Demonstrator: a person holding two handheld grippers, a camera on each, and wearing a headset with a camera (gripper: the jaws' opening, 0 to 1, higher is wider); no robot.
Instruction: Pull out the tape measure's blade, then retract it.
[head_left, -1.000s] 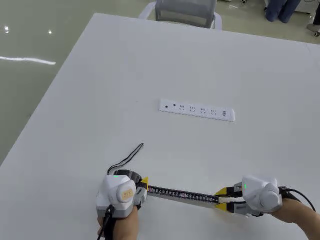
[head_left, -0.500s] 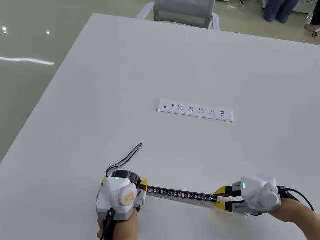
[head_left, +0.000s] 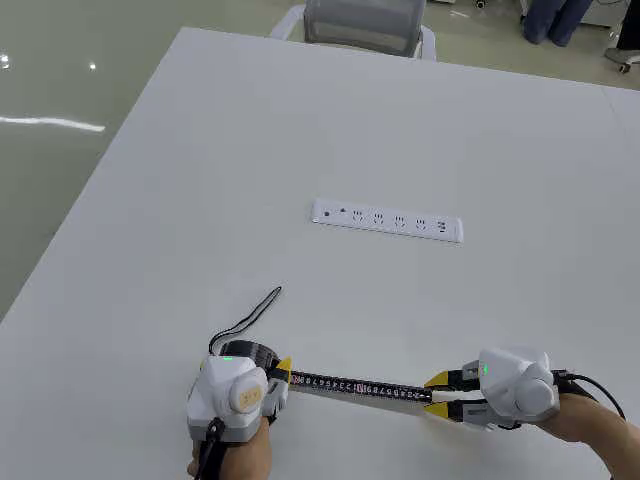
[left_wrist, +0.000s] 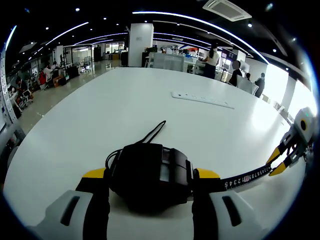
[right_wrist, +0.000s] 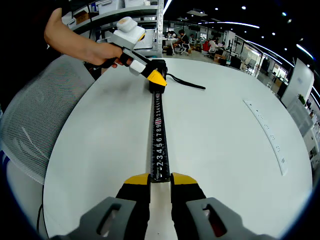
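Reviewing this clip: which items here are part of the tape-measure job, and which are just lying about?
In the job:
tape measure case, gripped by the left claw
blade, drawn out across the table
right claw, shut on the blade's end

Lying about:
power strip, mid-table
chair, at the table's far edge

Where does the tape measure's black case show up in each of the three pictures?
Head view: tape measure case, low left, at the blade's left end.
Left gripper view: low centre, between the jaws.
Right gripper view: top centre, at the blade's far end.
Shared landmark: the white power strip, at centre, then upper right, then far right.
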